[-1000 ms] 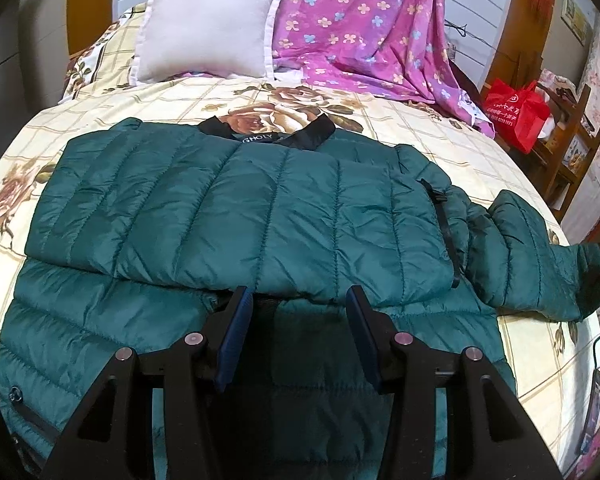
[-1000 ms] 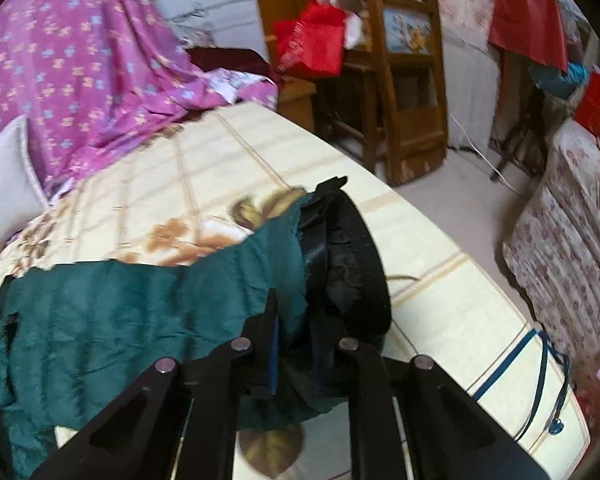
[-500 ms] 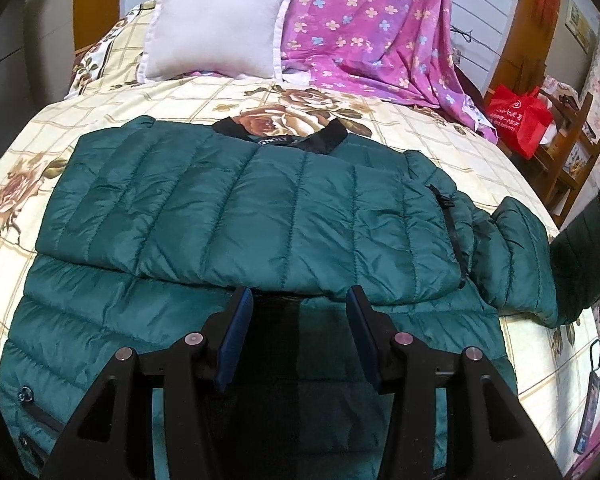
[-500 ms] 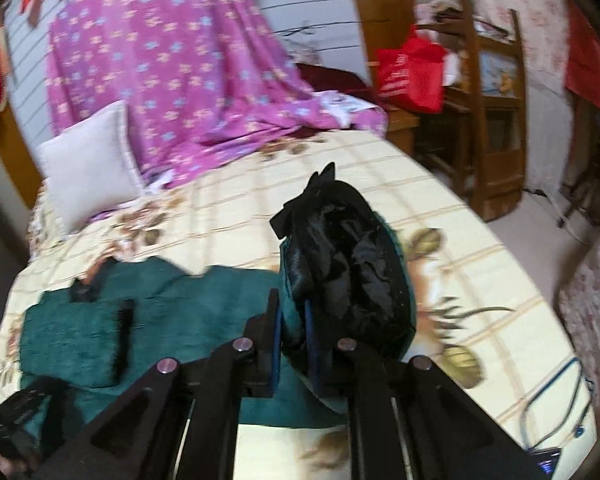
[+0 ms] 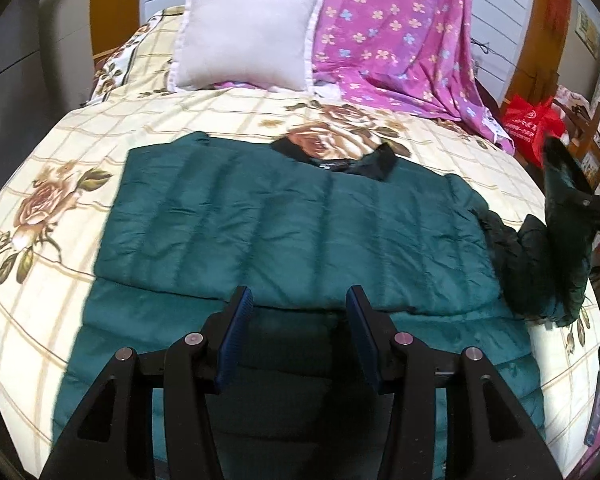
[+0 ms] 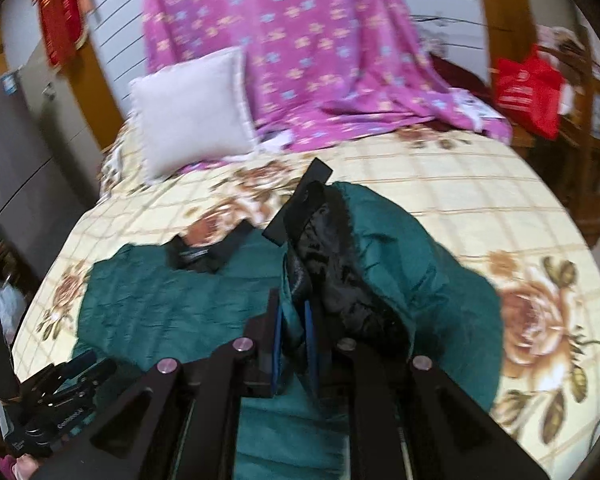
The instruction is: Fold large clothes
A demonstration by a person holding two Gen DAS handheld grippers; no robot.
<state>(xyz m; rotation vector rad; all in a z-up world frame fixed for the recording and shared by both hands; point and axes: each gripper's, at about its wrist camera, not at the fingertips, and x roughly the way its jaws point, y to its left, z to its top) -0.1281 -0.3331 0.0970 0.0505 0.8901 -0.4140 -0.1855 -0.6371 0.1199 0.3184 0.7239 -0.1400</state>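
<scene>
The green jacket (image 5: 284, 220) lay across the middle of the bed (image 5: 40, 264). The right tool (image 6: 292, 344) pinched its sleeve (image 6: 380, 248), maybe the cuff. The left tool (image 5: 296, 336) hung open above the hem.

Your left gripper (image 5: 296, 332) hovers, jaws apart, over the green jacket (image 5: 284, 224) spread across the floral bed (image 5: 60, 152).

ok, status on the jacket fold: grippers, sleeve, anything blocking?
Left gripper open, hovering over the green puffer jacket. Right gripper shut on the sleeve, raised off the bed. Nothing lying on the jacket body.
</scene>
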